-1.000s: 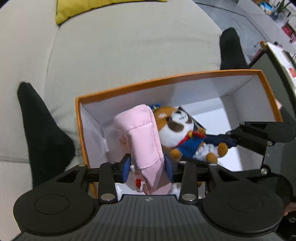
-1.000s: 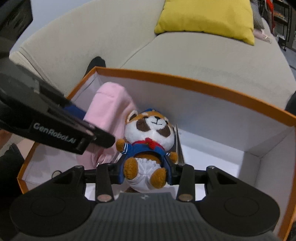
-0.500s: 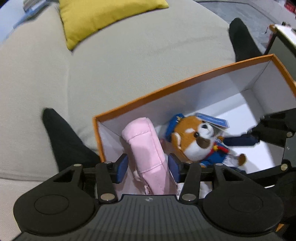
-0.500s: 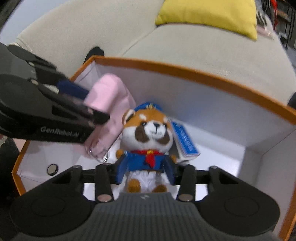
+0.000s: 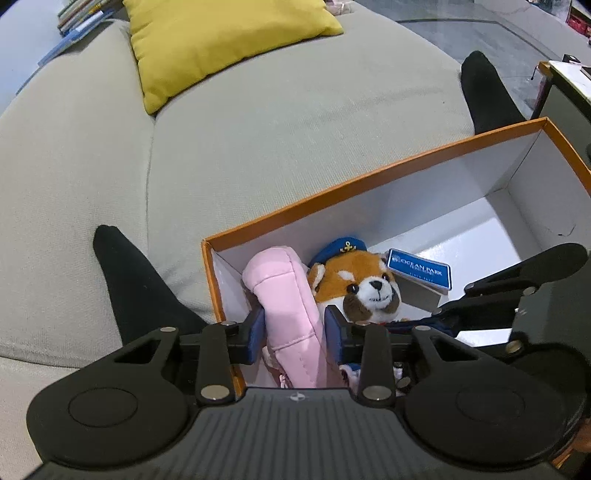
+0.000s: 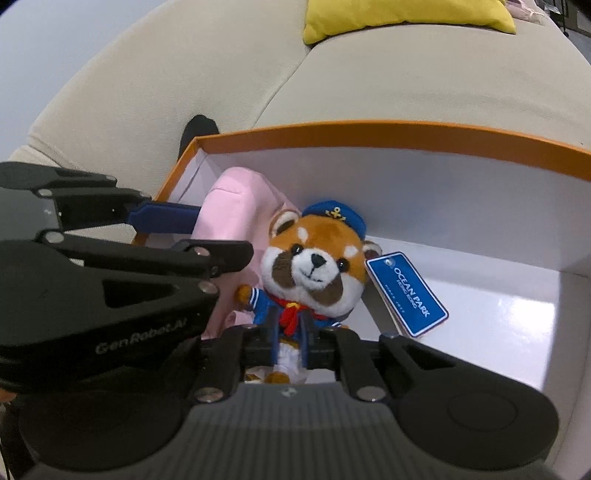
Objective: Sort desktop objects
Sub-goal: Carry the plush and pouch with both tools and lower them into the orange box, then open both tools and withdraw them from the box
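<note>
orange box (image 5: 373, 186) on a grey sofa (image 5: 295, 129), left gripper (image 5: 294, 334) with jaws just closing, pads against a pink pouch (image 5: 286, 295) standing in the box's corner, right gripper (image 6: 287, 338) with jaws just narrowed, pinching the plush (image 6: 314, 266) beside the pouch, blue tag (image 6: 406, 293) on the plush, yellow cushion (image 5: 221, 44) behind

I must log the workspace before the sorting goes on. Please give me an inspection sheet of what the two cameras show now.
Surface: grey sofa; orange box rests on it.
Job's things: pink pouch and plush with blue tag, both in the box.
Clutter: yellow cushion; books far left.
Grippers: left tongs close around the pouch, jaws just narrowed; right tongs just clamped on the plush's body.
Cables: nothing seen.
Surroundings: person's black socks on the sofa; floor beyond.
</note>
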Motion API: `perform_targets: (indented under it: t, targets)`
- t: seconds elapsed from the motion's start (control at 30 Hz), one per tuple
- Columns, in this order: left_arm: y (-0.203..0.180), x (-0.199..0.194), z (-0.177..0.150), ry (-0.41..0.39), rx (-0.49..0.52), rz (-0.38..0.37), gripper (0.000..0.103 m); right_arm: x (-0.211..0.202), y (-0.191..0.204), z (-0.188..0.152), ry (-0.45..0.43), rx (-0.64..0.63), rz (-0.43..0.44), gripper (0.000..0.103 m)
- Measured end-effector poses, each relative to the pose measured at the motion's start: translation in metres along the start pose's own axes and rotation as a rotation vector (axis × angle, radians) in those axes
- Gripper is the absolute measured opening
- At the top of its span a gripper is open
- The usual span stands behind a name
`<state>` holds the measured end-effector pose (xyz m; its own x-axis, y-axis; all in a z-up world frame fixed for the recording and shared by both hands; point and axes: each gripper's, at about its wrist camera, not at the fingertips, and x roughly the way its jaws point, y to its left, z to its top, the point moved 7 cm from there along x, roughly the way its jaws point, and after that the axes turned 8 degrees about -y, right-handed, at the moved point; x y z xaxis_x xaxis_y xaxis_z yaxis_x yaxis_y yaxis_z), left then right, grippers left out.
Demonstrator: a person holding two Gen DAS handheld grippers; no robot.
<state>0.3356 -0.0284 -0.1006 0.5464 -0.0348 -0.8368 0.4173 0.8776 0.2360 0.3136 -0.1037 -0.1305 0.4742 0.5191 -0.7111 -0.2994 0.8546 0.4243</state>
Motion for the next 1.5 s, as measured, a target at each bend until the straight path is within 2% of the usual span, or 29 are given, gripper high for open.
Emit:
perform_targets:
  t: [0.23, 0.27, 0.33, 0.4, 0.5, 0.57, 0.67, 0.83, 0.93, 1.03, 1.17, 1.2, 1.27, 1.33, 1.4, 1.47, 1.5]
  targets:
    - [0.008, -0.038, -0.002, -0.129, -0.099, -0.044, 0.04, -0.004, -0.003, -0.002, 0.006, -0.027, -0.009, 0.011]
    - [0.01, -0.046, -0.003, -0.16, -0.128, -0.047, 0.042, -0.004, -0.001, -0.002, 0.008, -0.042, -0.013, 0.011]
    - [0.015, -0.064, -0.007, -0.235, -0.205, -0.068, 0.05, -0.005, 0.001, -0.002, 0.013, -0.056, -0.019, 0.012]
    - [0.016, -0.08, -0.017, -0.284, -0.258, -0.102, 0.051, -0.006, 0.001, -0.003, 0.014, -0.058, -0.025, 0.012]
    - [0.018, -0.097, -0.035, -0.294, -0.287, -0.084, 0.052, -0.008, 0.002, -0.004, 0.008, -0.079, -0.041, 0.014]
    - [0.017, -0.108, -0.049, -0.296, -0.286, -0.064, 0.052, -0.009, 0.003, -0.004, 0.004, -0.094, -0.064, 0.021]
    - [0.014, -0.124, -0.069, -0.3, -0.3, -0.057, 0.054, -0.007, 0.011, -0.002, 0.0, -0.117, -0.091, 0.021]
    - [0.014, -0.147, -0.095, -0.32, -0.359, -0.137, 0.058, -0.017, 0.015, -0.004, -0.009, -0.165, -0.152, 0.022]
    - [0.015, -0.163, -0.107, -0.342, -0.402, -0.174, 0.059, -0.029, 0.016, -0.006, -0.019, -0.178, -0.182, 0.029]
    - [0.014, -0.172, -0.12, -0.353, -0.423, -0.161, 0.059, -0.045, 0.018, -0.007, -0.04, -0.193, -0.204, 0.038]
    - [0.016, -0.182, -0.134, -0.384, -0.451, -0.138, 0.059, -0.064, 0.033, -0.005, -0.11, -0.238, -0.209, 0.043]
    - [0.017, -0.184, -0.139, -0.4, -0.463, -0.13, 0.059, -0.074, 0.037, -0.007, -0.14, -0.25, -0.201, 0.046]
    - [0.017, -0.189, -0.148, -0.43, -0.494, -0.109, 0.059, -0.094, 0.045, -0.014, -0.187, -0.27, -0.181, 0.058]
    - [0.018, -0.192, -0.155, -0.455, -0.52, -0.074, 0.059, -0.12, 0.052, -0.026, -0.237, -0.283, -0.162, 0.059]
    - [0.017, -0.196, -0.162, -0.473, -0.531, -0.044, 0.059, -0.124, 0.063, -0.03, -0.265, -0.297, -0.137, 0.061]
    - [0.016, -0.199, -0.169, -0.483, -0.527, -0.024, 0.059, -0.141, 0.072, -0.043, -0.304, -0.3, -0.106, 0.069]
    - [0.016, -0.2, -0.173, -0.486, -0.534, -0.011, 0.059, -0.148, 0.076, -0.048, -0.33, -0.302, -0.094, 0.07]
